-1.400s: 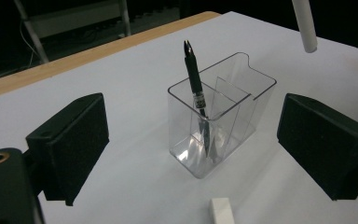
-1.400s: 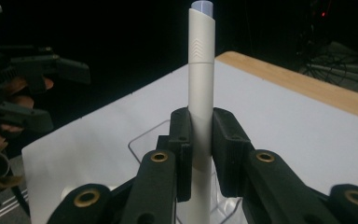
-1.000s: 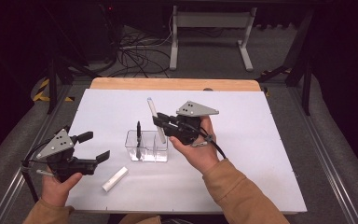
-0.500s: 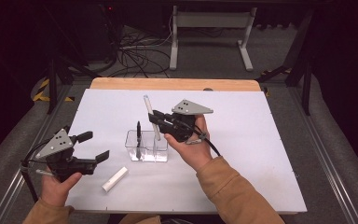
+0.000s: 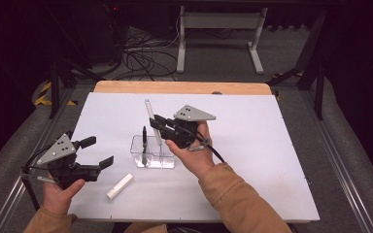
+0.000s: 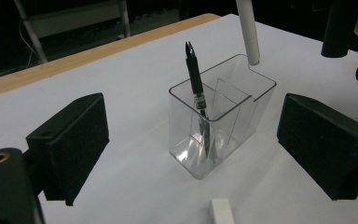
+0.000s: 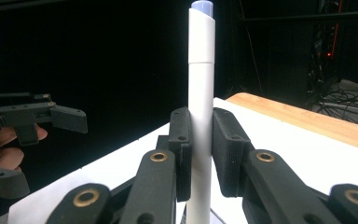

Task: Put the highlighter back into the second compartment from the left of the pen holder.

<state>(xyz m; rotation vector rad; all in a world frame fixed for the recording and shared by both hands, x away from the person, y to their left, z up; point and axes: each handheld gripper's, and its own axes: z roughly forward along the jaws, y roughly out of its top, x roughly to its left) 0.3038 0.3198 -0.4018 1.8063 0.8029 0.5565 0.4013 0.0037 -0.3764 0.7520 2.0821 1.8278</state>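
Moved left, right tool (image 5: 156, 125) grips white pen (image 5: 152, 120) over clear holder (image 5: 167, 156).

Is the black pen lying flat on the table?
No, the black pen stands tilted inside the clear holder, its tip down at the bottom.

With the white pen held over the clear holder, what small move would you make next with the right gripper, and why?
Probably lower the right gripper straight down. It is shut on the white pen, held upright, with the pen's lower end at the rim of the holder's back compartment. The black pen stands in the front one, so the back one looks free.
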